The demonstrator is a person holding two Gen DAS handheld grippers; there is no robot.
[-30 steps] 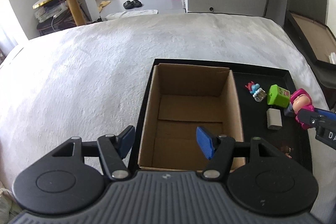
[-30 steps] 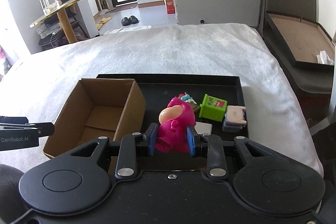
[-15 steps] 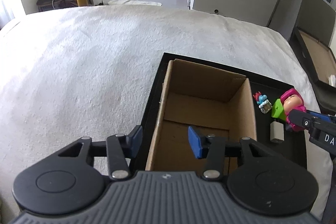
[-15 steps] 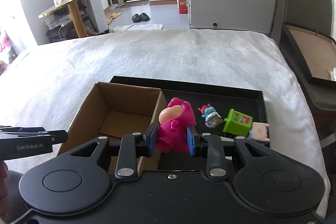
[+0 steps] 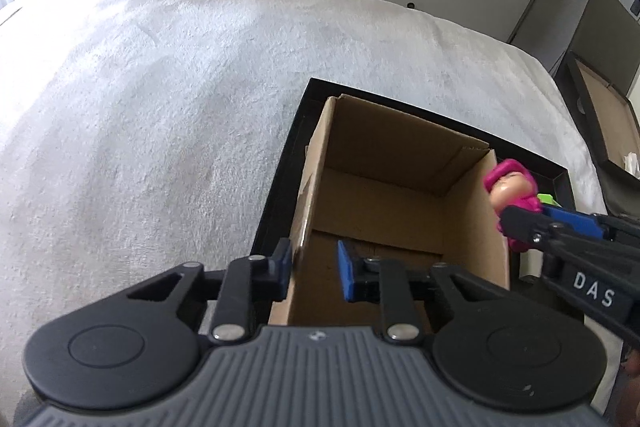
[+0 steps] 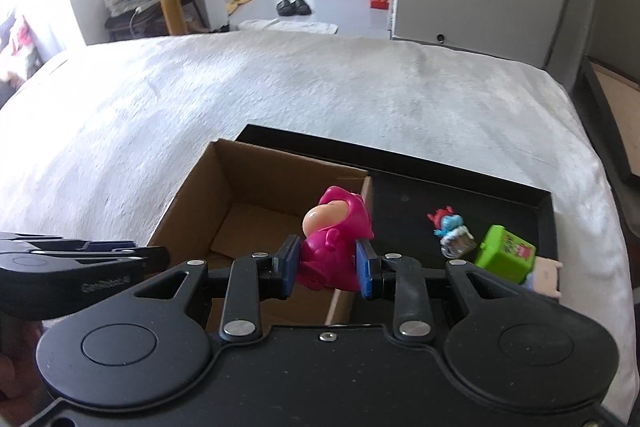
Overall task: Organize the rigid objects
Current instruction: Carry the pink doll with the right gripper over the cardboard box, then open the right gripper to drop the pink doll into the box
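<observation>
Your right claw [image 6: 328,265] pinched the pink toy [image 6: 334,247] over the box [image 6: 256,183] edge; the spread left claw [image 5: 311,269] straddled its wall. Next, carry inward and release.

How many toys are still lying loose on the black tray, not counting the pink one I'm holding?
3 in view: a small red-and-blue figure, a green block toy right of it, and a pale pink-white piece behind the green one. The right gripper may hide more.
</observation>
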